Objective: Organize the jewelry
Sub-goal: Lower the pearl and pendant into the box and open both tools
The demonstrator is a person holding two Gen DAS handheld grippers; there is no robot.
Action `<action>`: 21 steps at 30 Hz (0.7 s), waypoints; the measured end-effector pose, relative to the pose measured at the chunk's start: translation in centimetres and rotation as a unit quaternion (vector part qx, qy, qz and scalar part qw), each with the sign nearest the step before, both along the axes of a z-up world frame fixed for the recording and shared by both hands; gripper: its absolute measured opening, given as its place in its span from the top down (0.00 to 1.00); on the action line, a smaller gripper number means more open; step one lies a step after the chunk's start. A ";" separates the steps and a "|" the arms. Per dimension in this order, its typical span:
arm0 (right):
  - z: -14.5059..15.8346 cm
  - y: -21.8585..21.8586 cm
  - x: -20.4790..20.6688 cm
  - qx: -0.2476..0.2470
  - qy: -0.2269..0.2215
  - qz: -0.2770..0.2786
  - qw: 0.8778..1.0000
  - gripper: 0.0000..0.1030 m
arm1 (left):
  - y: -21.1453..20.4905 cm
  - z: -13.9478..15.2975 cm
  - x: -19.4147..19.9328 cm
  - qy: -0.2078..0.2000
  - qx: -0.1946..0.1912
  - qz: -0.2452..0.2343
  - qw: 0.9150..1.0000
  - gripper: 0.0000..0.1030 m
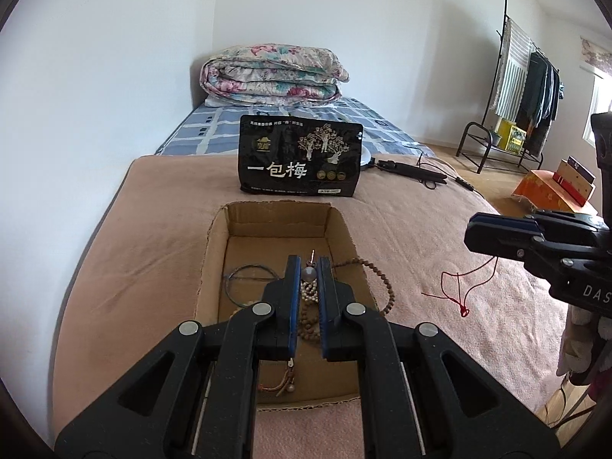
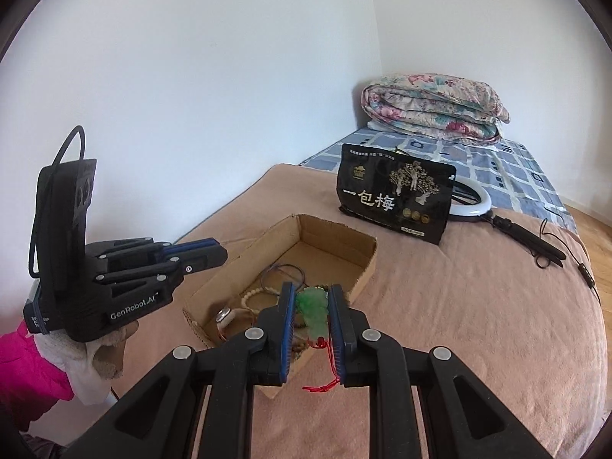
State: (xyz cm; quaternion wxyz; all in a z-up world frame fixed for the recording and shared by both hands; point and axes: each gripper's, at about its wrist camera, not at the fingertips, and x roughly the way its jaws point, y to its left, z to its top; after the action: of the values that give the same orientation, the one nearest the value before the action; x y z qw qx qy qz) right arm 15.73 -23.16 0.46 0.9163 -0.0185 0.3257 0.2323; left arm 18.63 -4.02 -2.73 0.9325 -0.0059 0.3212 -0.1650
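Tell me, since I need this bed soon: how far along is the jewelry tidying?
Looks mostly done: bead bracelets lie in the cardboard box. In hand: the right gripper clamps a green pendant over it, red cord dangling. Left: drop it in and tuck in the brown bead strand draped over the wall.

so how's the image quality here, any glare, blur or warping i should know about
Left wrist view: soft daylight, no glare, strong fisheye bending of the bed edge, dark vignette corners; the cardboard box is sharp. Right wrist view: same curvature and vignette, white wall evenly lit, the green jade pendant between the right gripper fingers is slightly soft, and the black snack bag print is readable.
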 end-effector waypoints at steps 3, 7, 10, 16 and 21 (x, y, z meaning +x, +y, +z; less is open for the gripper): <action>-0.1 1.5 1.8 -0.004 0.000 0.007 1.000 0.85 | 0.6 -0.6 0.3 0.003 0.002 0.004 1.000 0.94; -0.6 3.4 4.3 -0.013 0.000 0.013 1.000 0.85 | 1.1 -1.3 0.8 0.010 0.002 0.008 1.000 0.94; -1.2 4.4 5.9 -0.013 0.004 0.014 1.000 0.85 | 1.3 -1.9 1.3 0.013 0.005 0.010 1.000 0.94; -3.2 5.8 9.3 -0.010 0.023 0.008 1.000 0.85 | 1.8 -3.0 2.3 0.022 0.004 0.013 1.000 0.94; -5.0 6.4 11.2 -0.013 0.044 -0.003 0.999 0.85 | 2.0 -3.8 3.0 0.029 0.004 0.021 0.999 0.94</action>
State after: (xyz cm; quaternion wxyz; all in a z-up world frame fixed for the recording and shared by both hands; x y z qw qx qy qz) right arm 26.96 -16.79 -4.58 0.9013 -0.0189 0.3690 0.2261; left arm 21.66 -1.99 -6.49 0.9261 -0.0138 0.3483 -0.1439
